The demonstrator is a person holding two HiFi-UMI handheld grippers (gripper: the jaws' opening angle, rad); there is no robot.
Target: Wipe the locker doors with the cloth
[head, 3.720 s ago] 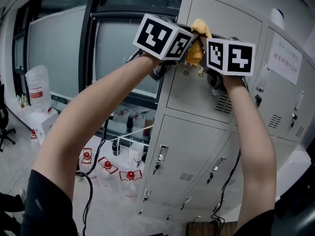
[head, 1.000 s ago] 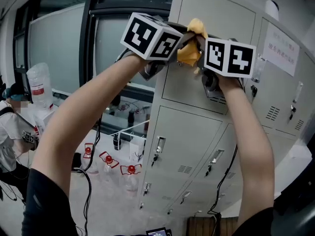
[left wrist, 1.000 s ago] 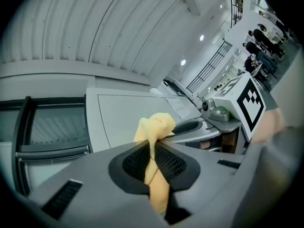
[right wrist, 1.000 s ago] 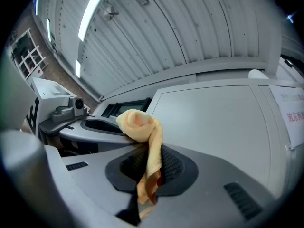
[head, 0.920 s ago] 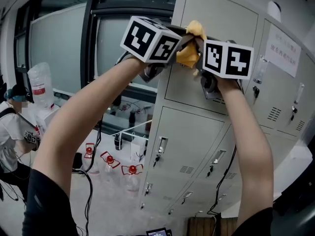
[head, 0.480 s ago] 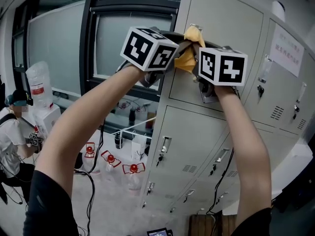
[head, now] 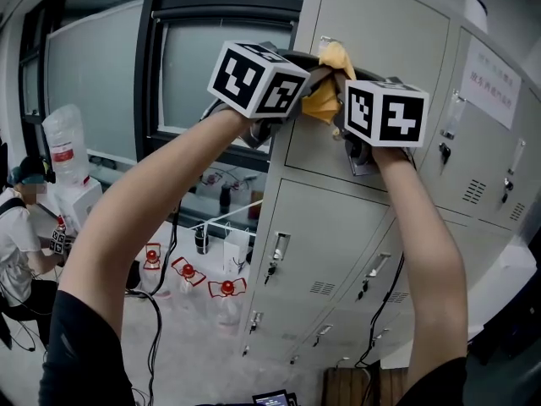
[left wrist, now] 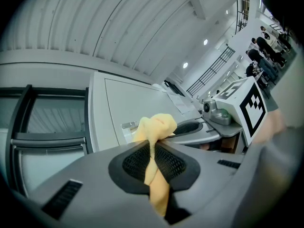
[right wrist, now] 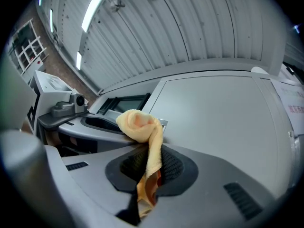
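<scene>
Both sets of jaws pinched tight on yellow cloth (head: 325, 100): left hand-held gripper (left wrist: 154, 161) on one end, right hand-held gripper (right wrist: 148, 171) on other, wad bunched between. Cloth by left edge of top locker door (head: 385, 32); contact unclear. Best, likely: press wad flat, sweep toward right edge, both hands together, overlapping passes.

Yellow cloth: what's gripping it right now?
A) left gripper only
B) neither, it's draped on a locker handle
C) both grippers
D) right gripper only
C: the left gripper and the right gripper each have their jaws shut on the yellow cloth, which is bunched between the two.
</scene>
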